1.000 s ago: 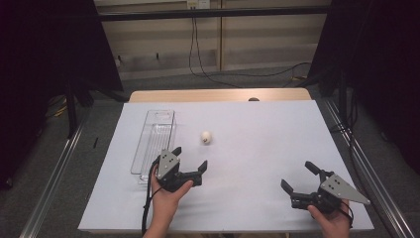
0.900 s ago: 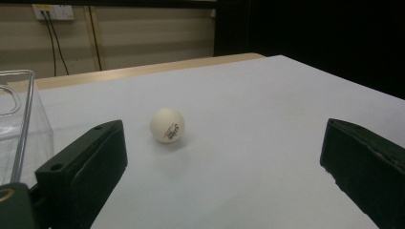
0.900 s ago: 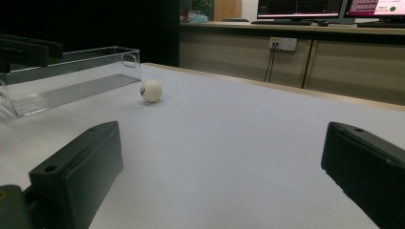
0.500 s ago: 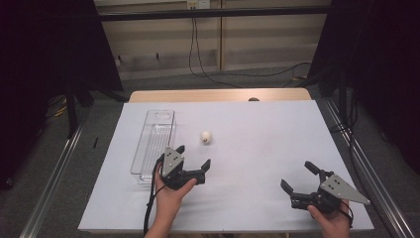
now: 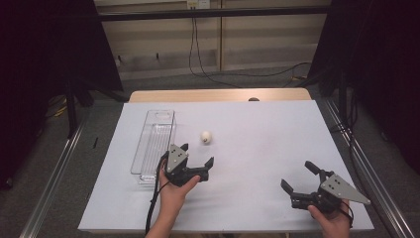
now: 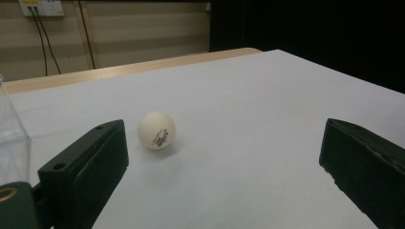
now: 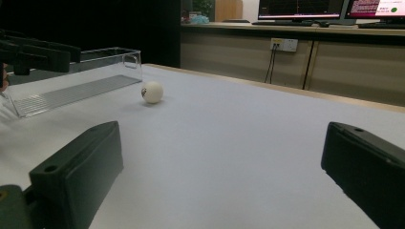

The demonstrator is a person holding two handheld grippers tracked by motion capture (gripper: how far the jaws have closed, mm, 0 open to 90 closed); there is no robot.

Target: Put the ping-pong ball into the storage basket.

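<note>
The white ball (image 5: 206, 137) lies free on the tabletop (image 5: 257, 129), just beside the clear tray (image 5: 153, 144). The left claw (image 5: 197, 159) sits near it, jaws spread wide and aimed its way, seemingly lined up for a pickup. The right claw (image 5: 298, 178), also released, rests well apart.

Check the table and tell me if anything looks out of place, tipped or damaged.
Nothing stands out. The white ball rests alone on the table cover, beside the clear tray, which stands upright and looks empty. The left gripper and right gripper both have open jaws, touching nothing.
</note>
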